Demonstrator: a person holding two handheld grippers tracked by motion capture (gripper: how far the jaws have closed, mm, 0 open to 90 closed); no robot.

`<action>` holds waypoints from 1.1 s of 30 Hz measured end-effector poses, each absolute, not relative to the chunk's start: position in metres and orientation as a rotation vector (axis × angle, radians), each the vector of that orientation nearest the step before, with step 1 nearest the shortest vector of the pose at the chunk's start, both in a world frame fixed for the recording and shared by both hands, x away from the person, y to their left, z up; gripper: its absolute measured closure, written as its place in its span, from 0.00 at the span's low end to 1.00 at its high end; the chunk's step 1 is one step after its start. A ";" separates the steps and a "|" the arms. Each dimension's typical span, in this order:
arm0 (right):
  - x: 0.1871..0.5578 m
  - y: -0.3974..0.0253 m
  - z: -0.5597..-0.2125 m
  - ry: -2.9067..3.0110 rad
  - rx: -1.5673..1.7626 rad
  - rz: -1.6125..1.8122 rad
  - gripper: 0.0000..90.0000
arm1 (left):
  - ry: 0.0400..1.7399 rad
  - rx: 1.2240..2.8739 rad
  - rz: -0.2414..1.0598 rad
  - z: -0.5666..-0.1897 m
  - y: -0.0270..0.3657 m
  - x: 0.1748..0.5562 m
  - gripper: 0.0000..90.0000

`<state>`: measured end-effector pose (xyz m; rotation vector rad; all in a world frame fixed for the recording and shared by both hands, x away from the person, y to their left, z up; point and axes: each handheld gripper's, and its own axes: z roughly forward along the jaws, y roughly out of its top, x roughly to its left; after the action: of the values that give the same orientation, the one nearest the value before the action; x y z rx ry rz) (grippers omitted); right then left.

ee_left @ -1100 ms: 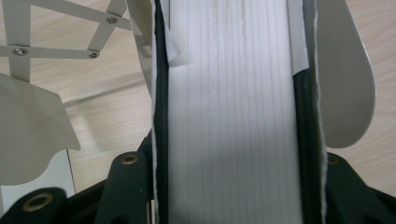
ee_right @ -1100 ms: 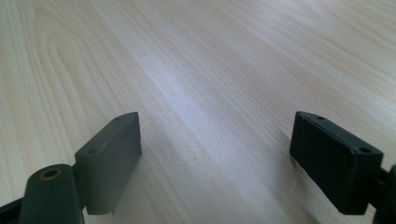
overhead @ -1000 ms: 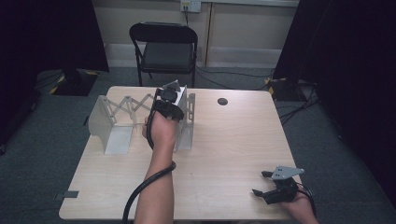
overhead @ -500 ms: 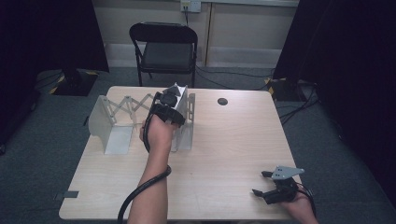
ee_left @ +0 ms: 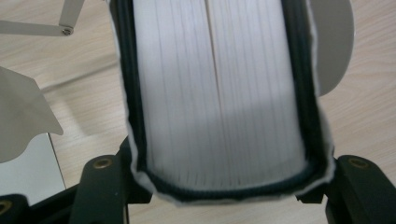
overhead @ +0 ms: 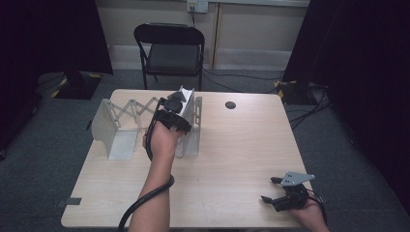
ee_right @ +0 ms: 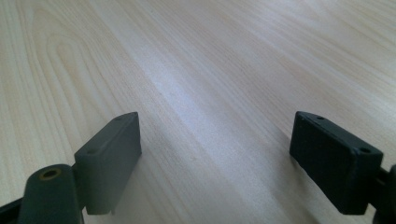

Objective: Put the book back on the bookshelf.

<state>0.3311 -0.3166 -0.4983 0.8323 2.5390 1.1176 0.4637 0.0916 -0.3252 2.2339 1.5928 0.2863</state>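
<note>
The left gripper (overhead: 180,104) is clamping a thick book (ee_left: 219,93) between its jaws, page edges facing the camera, holding it upright at the right end plate of the expandable metal book rack (overhead: 113,128) on the wooden table (overhead: 232,159). The right gripper (overhead: 279,193) is resting near the table's front right corner, jaws spread wide and gripping nothing.

Thick book (ee_left: 219,93) clamped between black fingers (ee_left: 105,186), page edges facing camera, metal bookend (ee_left: 23,116) beside, wooden table (ee_left: 369,116)
</note>
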 end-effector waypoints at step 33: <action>0.331 -0.316 -0.498 2.536 0.833 1.119 0.18 | 1.493 2.212 0.276 -0.338 0.122 0.431 0.25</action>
<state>0.3313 -0.3162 -0.4985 0.8327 2.5364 1.1194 0.4314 0.1219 -0.3384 2.2116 1.4927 0.2760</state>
